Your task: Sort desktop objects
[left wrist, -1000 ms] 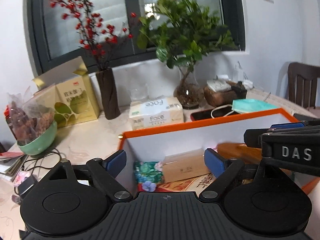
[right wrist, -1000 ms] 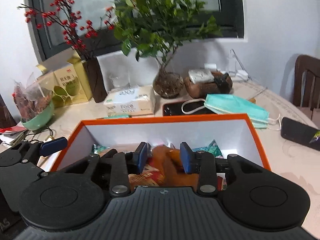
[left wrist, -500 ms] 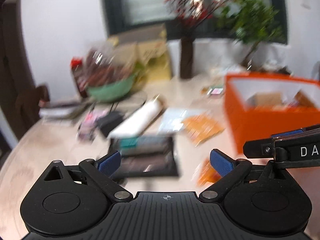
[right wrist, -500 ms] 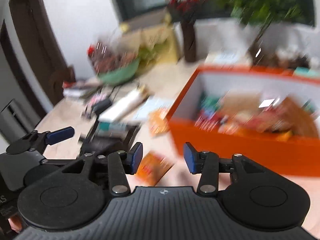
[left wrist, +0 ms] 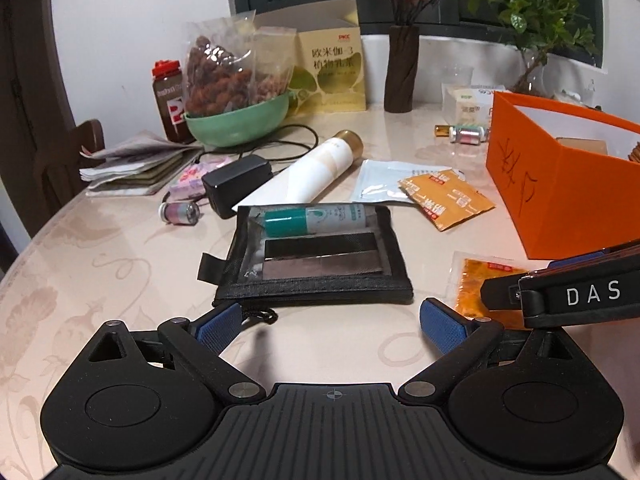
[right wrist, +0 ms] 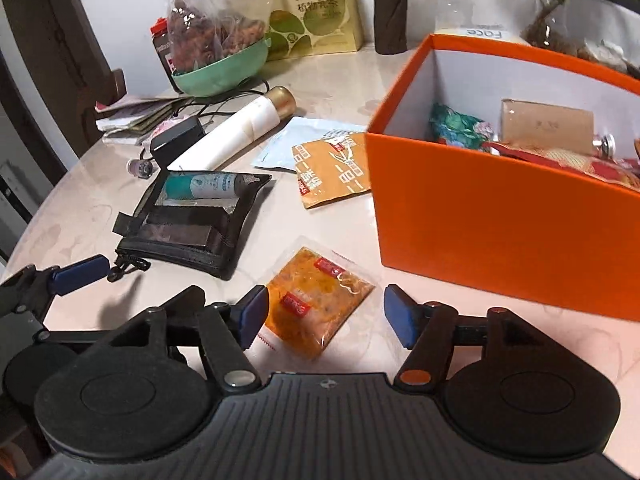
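Marble-patterned table (left wrist: 100, 248) carries the clutter we record. Nearest, our right gripper (right wrist: 325, 316) has just been widening; its jaws stand apart over the orange sauce sachet (right wrist: 318, 300), pads clear of it. Our left gripper (left wrist: 330, 326) is spread wide and empty, just short of the black mesh pouch (left wrist: 316, 256). Beyond lie a white bottle (left wrist: 320, 170) and a brown packet (right wrist: 332, 168); the orange box (right wrist: 500, 224) stands to the right, partly filled.

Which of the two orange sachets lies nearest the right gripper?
The clear sauce sachet, just ahead of the right gripper. The printed sachet lies farther, beside the box.
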`<state>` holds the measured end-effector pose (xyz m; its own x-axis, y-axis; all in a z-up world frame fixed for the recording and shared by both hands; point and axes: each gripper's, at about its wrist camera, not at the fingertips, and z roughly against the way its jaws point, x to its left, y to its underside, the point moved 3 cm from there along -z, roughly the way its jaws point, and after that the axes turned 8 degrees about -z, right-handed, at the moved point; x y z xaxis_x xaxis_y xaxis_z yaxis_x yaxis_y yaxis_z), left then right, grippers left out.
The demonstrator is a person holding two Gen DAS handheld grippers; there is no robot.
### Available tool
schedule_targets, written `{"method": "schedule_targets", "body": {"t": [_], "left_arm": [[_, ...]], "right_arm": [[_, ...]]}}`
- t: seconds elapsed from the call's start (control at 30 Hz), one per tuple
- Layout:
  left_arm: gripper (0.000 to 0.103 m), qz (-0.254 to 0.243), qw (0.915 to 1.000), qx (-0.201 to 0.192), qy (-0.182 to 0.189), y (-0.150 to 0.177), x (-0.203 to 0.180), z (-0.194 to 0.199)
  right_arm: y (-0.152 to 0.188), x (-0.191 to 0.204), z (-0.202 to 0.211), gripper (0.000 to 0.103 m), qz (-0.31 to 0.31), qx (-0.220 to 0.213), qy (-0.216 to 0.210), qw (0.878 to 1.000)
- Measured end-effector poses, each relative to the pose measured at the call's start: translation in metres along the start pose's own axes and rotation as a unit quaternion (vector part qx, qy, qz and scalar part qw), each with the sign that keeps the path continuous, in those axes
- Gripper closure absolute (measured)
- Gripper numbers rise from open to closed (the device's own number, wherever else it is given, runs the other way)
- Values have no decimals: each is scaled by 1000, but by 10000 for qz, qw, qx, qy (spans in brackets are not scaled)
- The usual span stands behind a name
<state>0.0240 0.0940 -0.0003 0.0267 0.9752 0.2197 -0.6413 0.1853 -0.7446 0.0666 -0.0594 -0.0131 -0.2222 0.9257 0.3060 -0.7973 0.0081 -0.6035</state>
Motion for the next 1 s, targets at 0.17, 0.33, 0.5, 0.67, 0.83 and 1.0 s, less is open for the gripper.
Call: {"method": "schedule_targets", "body": {"t": [0.17,0.33,0.5,0.67,0.83,1.0], "left_arm": [[2,-69,10000,10,-56,4,3,-4],[2,-58,9998,176,-85,6,5,-11],[3,-345,9989,83,-312,9,-2,-8],[2,-323,9991,96,-245,10,1,-4],[2,-188,9994,100,-289,7,7,-10],[1,-88,9996,228,130,2,12,-22]], "right_arm": [[1,4,-3,27,125,48,-97,9999],[4,8,-4,27,299,14,-22,9995],[7,13,-4,30,639,40,132,9979],[6,14,-6,51,873,32,370,9955],[9,17,-6,51,992,-9,302,9946],[18,18,0,36,1469,137,-312,9886]]}}
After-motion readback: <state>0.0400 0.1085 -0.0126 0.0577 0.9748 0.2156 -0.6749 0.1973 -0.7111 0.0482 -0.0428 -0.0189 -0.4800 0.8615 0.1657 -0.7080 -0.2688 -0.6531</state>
